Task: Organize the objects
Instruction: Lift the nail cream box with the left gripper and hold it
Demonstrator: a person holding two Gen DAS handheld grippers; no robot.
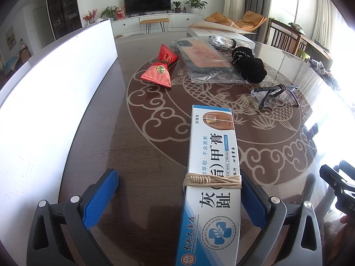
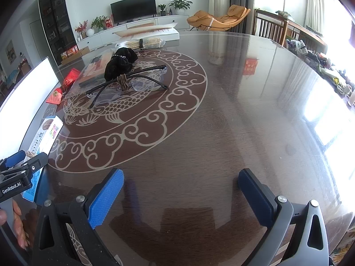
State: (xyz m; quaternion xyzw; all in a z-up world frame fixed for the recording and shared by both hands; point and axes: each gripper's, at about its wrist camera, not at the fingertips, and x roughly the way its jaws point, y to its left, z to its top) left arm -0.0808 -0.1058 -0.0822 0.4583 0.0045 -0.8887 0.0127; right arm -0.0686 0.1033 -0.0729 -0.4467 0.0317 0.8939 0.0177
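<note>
Trouble was most likely to come from the grip, if you ask me. The left hand-held gripper (image 1: 179, 196) had its jaws spread wide, and the long nail cream box (image 1: 213, 177) lay between them on the bench (image 1: 137, 155), hugging the right finger with a big gap on the other side. Closing from there would probably have shoved the box sideways or twisted it before the pads caught. The twine (image 1: 212, 180) wrapped around its middle sat right at finger height, so a pad could have landed on the knot and slipped.

The left wrist view showed the box's printed face and everything past it: a red candy-shaped packet (image 1: 160, 69), a flat plastic-wrapped pack (image 1: 207, 61), a black pouch (image 1: 249, 65) and tied-up glasses (image 1: 275, 95), plus a white board (image 1: 55, 84) standing along the left edge. None of them touched the box.

The right wrist view gave what that one couldn't: the right hand-held gripper (image 2: 180, 191), spread and holding nothing over bare bench, with the left one off at the frame edge and some fingers (image 2: 18, 223) below it.
</note>
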